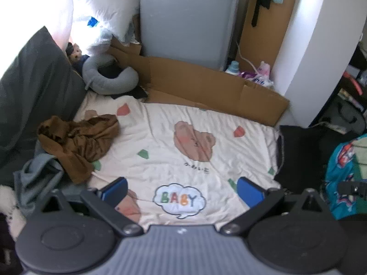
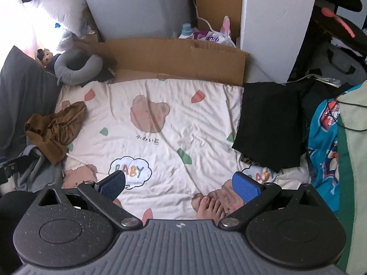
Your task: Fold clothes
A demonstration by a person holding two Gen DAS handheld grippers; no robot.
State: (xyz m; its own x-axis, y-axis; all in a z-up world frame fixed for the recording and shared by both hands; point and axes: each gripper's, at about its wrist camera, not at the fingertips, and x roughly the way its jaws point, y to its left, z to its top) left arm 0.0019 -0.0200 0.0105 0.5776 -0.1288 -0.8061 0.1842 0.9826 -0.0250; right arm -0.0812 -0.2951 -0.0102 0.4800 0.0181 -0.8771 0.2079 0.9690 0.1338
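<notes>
Both tools idle above the bed, nothing in hand. Left gripper (image 1: pixel 182 191): jaws spread wide, blue pads clear of any cloth, aimed at the printed sheet (image 1: pixel 206 119). Right gripper (image 2: pixel 179 184): likewise spread wide and empty, held over the near part of the sheet, with a bare foot (image 2: pixel 209 208) showing just under its right finger, so the person appears to stand or kneel at the near edge. Clothes to fold: a crumpled brown garment (image 1: pixel 78 139) lies at the left of the sheet, bunched and unsorted, its near edge overlapping a grey garment (image 1: pixel 39 178) heaped at the near left. A black cloth (image 2: pixel 270 123) lies flat at the right edge of the bed; it looks squared off, possibly already folded and set aside there, though I cannot confirm this. The middle of the sheet is bare, probably kept free as the folding surface. Far side: a cardboard panel (image 2: pixel 179 59) stands along the bed edge, and a grey neck pillow (image 2: pixel 76 68) sits at the far left. Judgement: between garments; the brown piece is the nearest candidate, closer to the left tool. Its tangle may need a shake-out first.
</notes>
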